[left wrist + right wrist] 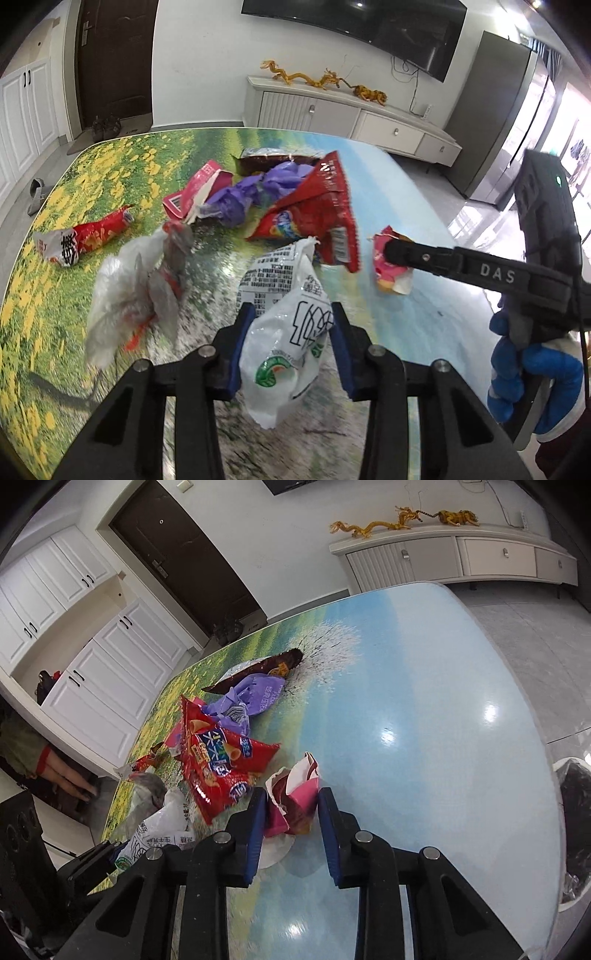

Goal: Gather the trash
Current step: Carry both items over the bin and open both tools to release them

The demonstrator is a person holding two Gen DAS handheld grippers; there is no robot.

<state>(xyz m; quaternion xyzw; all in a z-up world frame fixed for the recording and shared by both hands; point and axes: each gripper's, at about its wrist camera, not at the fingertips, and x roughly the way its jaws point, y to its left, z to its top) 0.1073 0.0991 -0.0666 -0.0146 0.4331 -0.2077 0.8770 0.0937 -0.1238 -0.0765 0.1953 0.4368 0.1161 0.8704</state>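
left gripper (pixel 293 325) pinching white bag (pixel 284 354), right gripper (pixel 291 819) spread around pink wrapper (pixel 291 805); bin (pixel 574 827) only right-side

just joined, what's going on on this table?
A person with a handheld gripper in each hand is clearing wrappers off the table. The left gripper has its fingers around a white bag; the right gripper straddles a pink wrapper, jaws not fully closed. A red chip bag, a purple wrapper and other scraps sit in a pile. A lined trash bin stands past the table's edge.
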